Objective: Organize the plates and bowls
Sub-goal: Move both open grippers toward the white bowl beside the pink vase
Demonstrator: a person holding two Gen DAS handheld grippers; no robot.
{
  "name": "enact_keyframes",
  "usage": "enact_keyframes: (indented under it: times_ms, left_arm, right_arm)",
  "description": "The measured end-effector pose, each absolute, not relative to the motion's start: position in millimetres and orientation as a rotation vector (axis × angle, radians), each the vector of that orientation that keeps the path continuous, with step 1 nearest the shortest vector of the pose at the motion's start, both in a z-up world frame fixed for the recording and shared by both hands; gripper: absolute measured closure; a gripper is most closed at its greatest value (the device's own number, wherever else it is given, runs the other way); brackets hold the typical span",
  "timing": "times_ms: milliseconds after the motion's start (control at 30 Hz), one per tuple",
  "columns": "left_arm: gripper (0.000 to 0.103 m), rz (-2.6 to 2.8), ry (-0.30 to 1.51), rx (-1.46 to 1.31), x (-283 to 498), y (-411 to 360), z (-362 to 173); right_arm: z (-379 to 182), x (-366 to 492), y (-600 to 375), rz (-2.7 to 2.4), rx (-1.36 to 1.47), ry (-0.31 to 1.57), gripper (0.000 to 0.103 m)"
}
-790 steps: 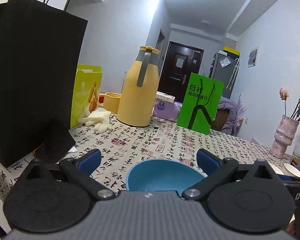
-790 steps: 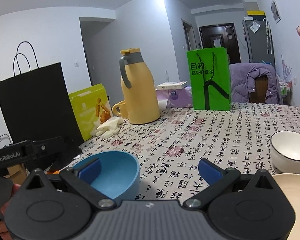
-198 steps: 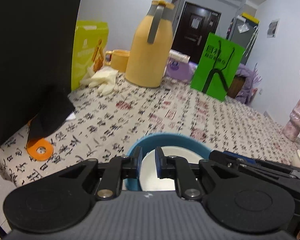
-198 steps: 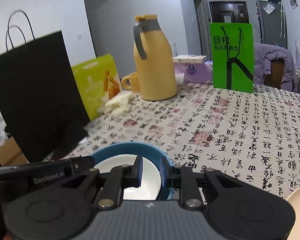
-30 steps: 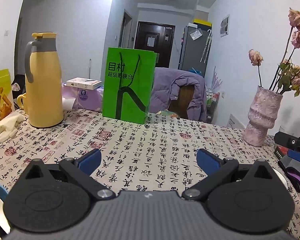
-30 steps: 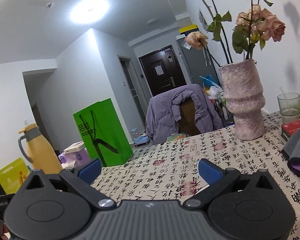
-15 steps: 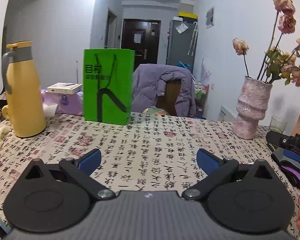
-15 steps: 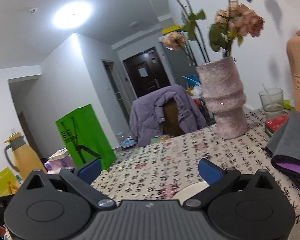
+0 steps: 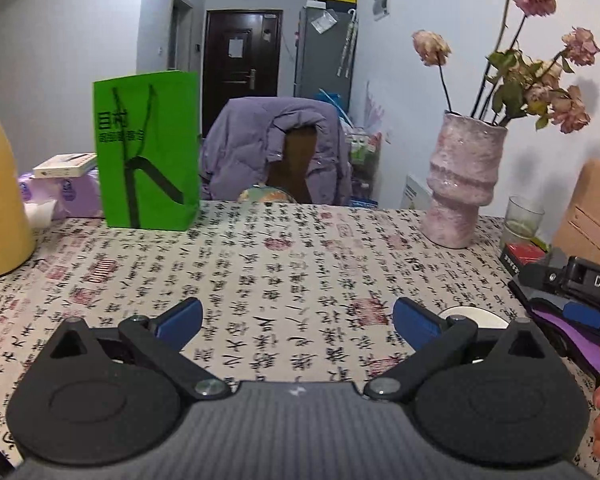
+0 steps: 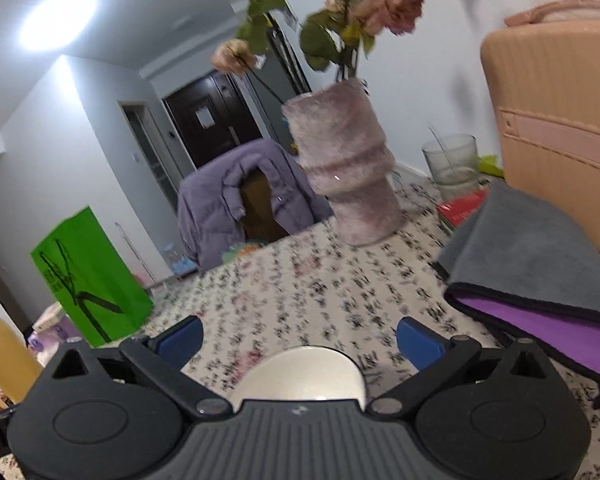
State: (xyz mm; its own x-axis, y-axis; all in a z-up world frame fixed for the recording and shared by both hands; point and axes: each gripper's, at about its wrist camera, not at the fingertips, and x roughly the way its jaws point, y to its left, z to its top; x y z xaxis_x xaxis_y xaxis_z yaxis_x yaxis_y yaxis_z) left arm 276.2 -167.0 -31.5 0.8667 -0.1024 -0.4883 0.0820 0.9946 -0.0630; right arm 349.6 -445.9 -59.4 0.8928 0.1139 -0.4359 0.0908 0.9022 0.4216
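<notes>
Hovering wide-spread right gripper [image 10: 300, 338] just above white plate [image 10: 300, 374], nothing held.

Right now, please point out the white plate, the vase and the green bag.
white plate [image 10: 300, 372], right wrist view, its middle.
vase [image 10: 346, 168], right wrist view, its body.
green bag [image 9: 148, 148], left wrist view, its front face.

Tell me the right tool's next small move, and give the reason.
Probably ease the right tool forward and down onto the white dish. Its fingers are spread wide and hold nothing, and the dish lies on the tablecloth just ahead, centred between them.
</notes>
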Motion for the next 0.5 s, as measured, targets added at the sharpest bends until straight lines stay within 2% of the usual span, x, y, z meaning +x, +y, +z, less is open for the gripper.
enact_keyframes:
  times_ms: [500]
  left_arm:
    - [0.0,-0.108,0.592,-0.039,306.4,-209.7,-41.4]
  right_arm:
    - [-73.6,363.2,-464.8,-0.075,0.411,0.64,0.0]
